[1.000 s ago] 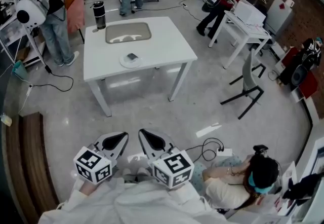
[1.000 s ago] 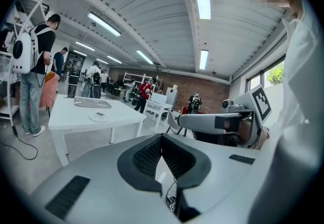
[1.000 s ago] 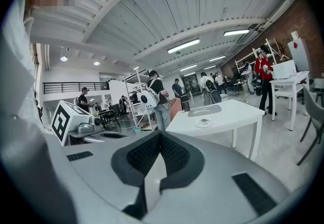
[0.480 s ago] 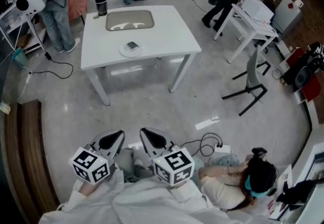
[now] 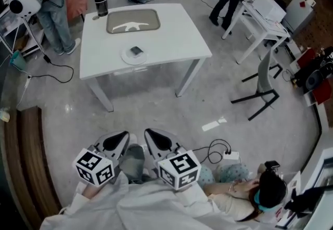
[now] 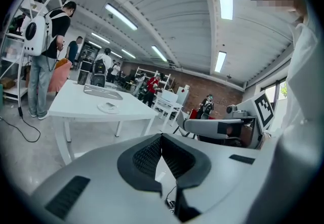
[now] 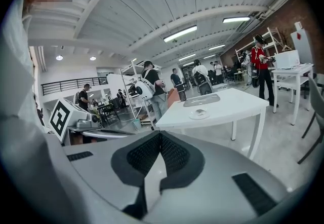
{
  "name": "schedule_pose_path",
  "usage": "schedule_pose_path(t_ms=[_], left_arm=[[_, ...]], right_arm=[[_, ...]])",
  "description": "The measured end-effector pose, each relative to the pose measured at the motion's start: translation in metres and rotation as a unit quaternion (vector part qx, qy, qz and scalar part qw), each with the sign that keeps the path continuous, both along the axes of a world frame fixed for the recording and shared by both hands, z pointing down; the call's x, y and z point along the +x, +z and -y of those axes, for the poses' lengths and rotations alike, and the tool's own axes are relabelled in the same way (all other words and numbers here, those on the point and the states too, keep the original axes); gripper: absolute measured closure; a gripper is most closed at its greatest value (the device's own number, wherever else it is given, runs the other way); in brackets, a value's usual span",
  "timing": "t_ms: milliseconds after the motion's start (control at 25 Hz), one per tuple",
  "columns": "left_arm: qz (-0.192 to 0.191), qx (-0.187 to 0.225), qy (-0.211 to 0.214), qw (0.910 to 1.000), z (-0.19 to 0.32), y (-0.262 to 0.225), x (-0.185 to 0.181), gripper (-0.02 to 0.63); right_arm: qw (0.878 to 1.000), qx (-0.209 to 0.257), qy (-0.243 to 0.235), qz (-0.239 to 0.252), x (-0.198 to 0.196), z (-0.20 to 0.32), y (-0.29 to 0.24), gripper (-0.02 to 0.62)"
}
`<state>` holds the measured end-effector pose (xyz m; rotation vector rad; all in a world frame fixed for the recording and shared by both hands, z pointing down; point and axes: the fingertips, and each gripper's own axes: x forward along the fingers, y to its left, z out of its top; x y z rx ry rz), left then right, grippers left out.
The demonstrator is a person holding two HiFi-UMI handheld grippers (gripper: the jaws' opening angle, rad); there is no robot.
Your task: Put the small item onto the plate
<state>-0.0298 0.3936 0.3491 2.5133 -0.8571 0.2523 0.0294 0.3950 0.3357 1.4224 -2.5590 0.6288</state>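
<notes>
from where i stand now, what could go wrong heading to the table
1. A loose cable and power strip lie on the floor by your right side: a trip risk.
2. A person sits on the floor close by there; swinging the right gripper could hit them.
3. Both it and the left gripper are shut and empty, and a small dark item seems already on the plate, so reaching in could knock it off.

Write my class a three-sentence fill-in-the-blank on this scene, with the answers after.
The small dark item lies on the round white ____. Both the left gripper and the right gripper have their jaws ____. The black tumbler stands at a corner of the white ____.
Answers: plate; shut; table.
</notes>
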Motion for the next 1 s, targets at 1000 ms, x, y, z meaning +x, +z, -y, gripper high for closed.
schedule_pose_path(t_ms=[1000], left_arm=[[0.016,-0.017,0.074,0.9970,0.222,-0.001,0.008,0.597]], right_arm=[[0.998,-0.017,0.062,-0.009,0.004,0.217,-0.009,0.581]])
